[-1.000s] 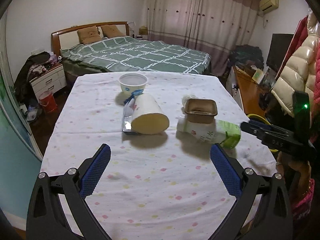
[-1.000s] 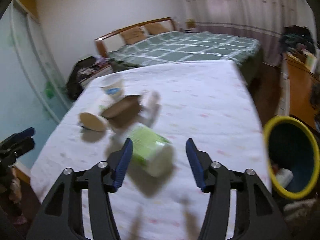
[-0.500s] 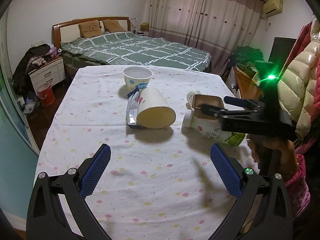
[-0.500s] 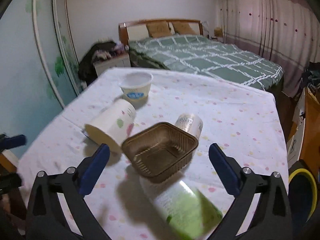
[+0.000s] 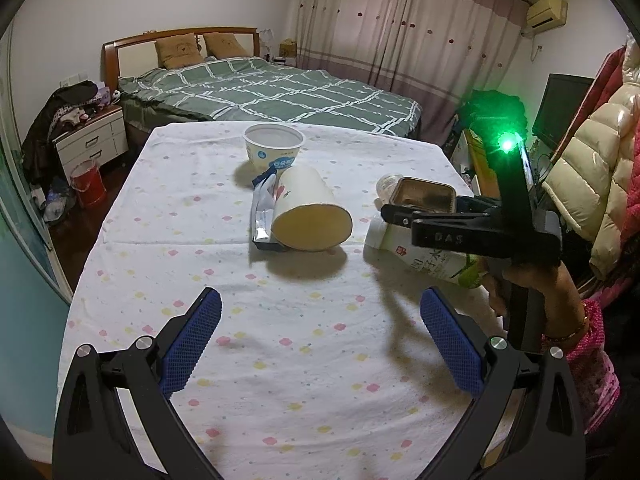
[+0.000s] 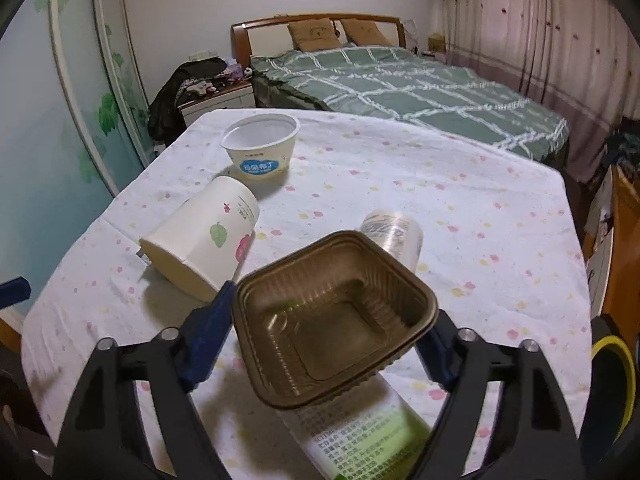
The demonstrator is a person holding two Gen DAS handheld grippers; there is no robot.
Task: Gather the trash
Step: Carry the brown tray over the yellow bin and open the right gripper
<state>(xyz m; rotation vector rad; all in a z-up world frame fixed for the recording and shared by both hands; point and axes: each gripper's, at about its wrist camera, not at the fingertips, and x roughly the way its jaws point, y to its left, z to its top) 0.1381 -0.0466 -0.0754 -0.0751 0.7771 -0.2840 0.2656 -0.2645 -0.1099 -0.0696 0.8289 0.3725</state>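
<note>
Tongs on the right (image 6: 334,328) have just narrowed, blue pads pressing the brown tray (image 6: 336,316) above the bottle (image 6: 360,436) at the desk's (image 6: 460,184) right; left tongs (image 5: 320,340) gape empty.

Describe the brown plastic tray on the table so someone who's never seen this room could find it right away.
Start at the table with the dotted white cloth at the foot of the green bed. On its near right side, a brown tray sits on a lying green-labelled bottle, between the right gripper fingers. It is the only dark, square container; its neighbours are white and round.
</note>
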